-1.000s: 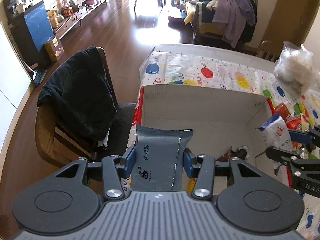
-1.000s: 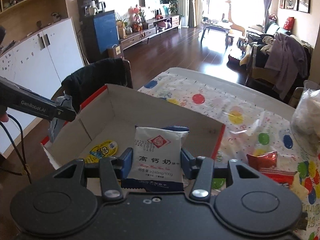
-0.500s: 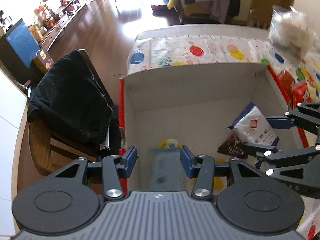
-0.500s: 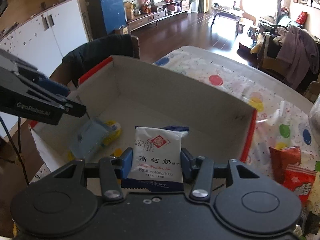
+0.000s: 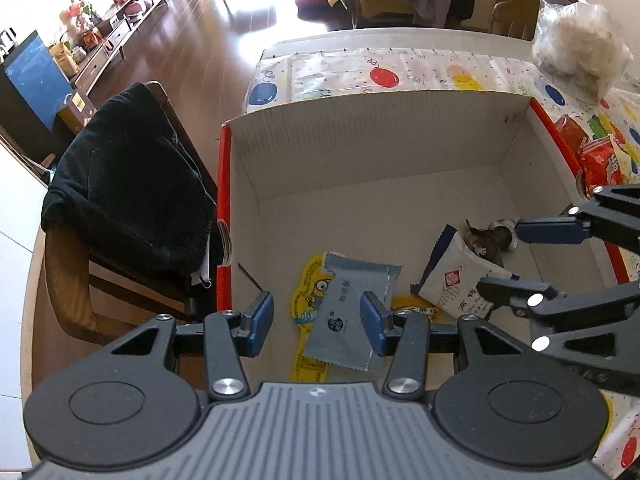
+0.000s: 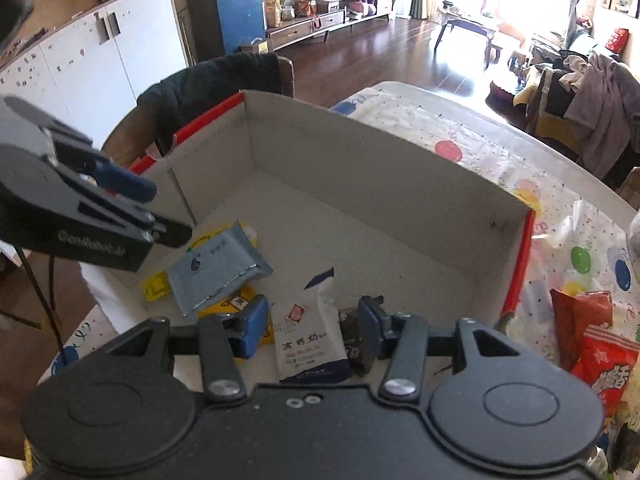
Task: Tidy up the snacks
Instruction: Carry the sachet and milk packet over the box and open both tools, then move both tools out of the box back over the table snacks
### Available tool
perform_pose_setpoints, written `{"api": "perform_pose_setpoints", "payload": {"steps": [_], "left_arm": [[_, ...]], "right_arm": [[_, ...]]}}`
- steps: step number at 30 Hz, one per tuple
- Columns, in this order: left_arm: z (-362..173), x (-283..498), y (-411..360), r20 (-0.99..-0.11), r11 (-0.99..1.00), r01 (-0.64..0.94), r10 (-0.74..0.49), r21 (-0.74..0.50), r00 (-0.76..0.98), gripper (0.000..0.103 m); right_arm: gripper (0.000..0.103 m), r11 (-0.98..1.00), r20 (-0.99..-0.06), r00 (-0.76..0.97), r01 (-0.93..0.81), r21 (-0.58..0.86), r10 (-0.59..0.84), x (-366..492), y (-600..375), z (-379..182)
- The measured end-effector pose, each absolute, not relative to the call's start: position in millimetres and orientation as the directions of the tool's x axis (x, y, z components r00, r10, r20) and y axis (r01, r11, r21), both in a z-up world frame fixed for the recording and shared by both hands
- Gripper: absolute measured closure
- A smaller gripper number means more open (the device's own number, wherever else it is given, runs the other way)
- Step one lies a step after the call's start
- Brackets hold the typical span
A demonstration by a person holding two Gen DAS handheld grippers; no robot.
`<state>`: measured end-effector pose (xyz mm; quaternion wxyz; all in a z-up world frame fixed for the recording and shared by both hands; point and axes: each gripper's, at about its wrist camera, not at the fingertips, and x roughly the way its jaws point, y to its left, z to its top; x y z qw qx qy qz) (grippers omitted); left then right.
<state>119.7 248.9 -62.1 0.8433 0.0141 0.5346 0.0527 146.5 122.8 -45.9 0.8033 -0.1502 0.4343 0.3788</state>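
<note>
Cardboard box (image 5: 400,148), red-edged, sits on the table (image 5: 360,40) over a balloon-print cloth (image 5: 384,74); taken as landmark.

Left tongs (image 5: 318,320): spread wide, gripping nothing, held above the box's near-left part. Blue pads (image 5: 260,318) stand apart. Seen from the right wrist view, the left tongs (image 6: 160,216) hang over the box's left wall.

Grey snack packet (image 5: 352,316): lies flat on the box floor below the left tongs, touched by neither pad as far as can be told. It rests on top of a yellow cartoon-print packet (image 5: 312,284), partly covering it. Same grey packet (image 6: 218,266) visible from the right wrist view, near the box's left wall.

Right tongs (image 6: 312,330): spread, gripping nothing, above the box's near-right part. From the left wrist view the right tongs (image 5: 520,260) enter over the box's right wall.

White milk-tablet packet (image 6: 310,340): between the right tongs' pads but not pinched, gaps show on both sides. It leans tilted inside the box, its lower end near the box's near wall. From the left wrist view the same white packet (image 5: 456,280) leans against a dark brown wrapper (image 5: 486,244).

Outside the box, right of its right wall: red snack bags (image 6: 600,344) on the cloth. Beyond the far-right corner: clear plastic bag (image 5: 576,46) with pale contents.

Left of the box: wooden chair (image 5: 72,280) draped with a black garment (image 5: 128,184).
</note>
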Motion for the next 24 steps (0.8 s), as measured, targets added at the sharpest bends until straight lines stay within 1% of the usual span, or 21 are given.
{"api": "perform_pose_setpoints", "payload": {"steps": [7,11,17,19,24], "left_arm": [[-53,109,242,-0.882,0.995,-0.085,0.09,0.058,0.463,0.056],[-43,101,237,-0.863,0.995,-0.084,0.081,0.045,0.498,0.056],[-22,91,225,-0.83,0.997,-0.067,0.063,0.03,0.555,0.055],[-15,87,220,-0.817,0.998,-0.06,0.054,0.024,0.574,0.054],[-2,81,207,-0.788,0.999,-0.035,0.038,0.021,0.615,0.052]], "right_arm": [[0.053,0.687,-0.789,0.344,-0.714,0.132,0.509,144,106,-26],[0.051,0.69,-0.774,0.363,-0.712,0.129,0.519,137,98,-14],[0.046,0.696,-0.74,0.396,-0.705,0.135,0.544,125,83,5],[0.042,0.699,-0.726,0.409,-0.701,0.137,0.552,122,75,11],[0.041,0.708,-0.699,0.43,-0.69,0.154,0.571,114,58,23]]}}
